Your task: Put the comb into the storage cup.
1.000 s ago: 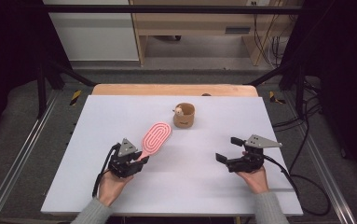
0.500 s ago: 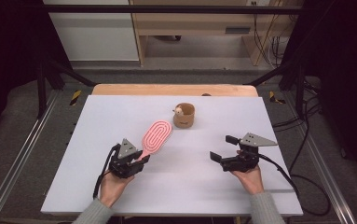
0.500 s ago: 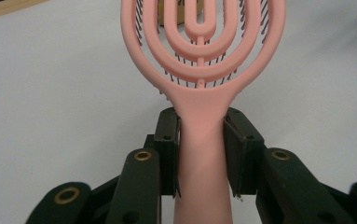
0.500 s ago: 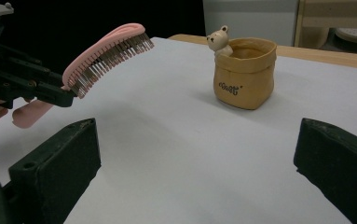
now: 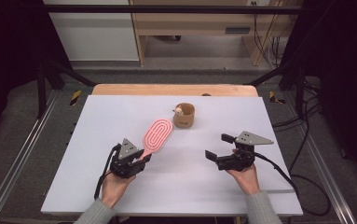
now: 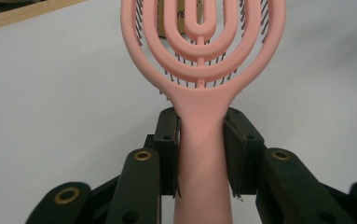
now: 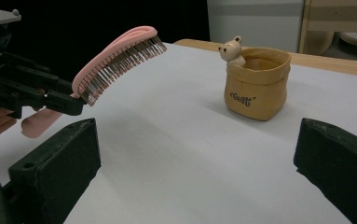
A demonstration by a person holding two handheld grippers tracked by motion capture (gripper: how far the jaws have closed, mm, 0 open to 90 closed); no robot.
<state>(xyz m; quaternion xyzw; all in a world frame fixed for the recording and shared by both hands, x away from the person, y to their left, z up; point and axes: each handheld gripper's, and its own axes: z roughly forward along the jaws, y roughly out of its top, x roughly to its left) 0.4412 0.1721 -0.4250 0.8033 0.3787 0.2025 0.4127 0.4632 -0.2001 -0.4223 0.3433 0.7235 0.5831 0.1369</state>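
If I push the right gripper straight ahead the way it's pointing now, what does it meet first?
Probably nothing soon. The right gripper is open and points across bare table. The pink brush, held raised in the left gripper, sits left of that line, and the tan pot right of it. Depth is uncertain.

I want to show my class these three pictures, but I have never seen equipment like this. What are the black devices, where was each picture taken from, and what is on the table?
A person sits at a white table, holding a two-jaw gripper in each hand. One picture looks down from above; the other two come from cameras riding on the grippers, looking along their jaws. The left gripper is clamped on the handle of a pink hairbrush, held tilted up off the table with its bristles facing down. The right gripper is open and holds nothing. A small tan pouch-shaped pot with a bear figure on its rim stands farther back.
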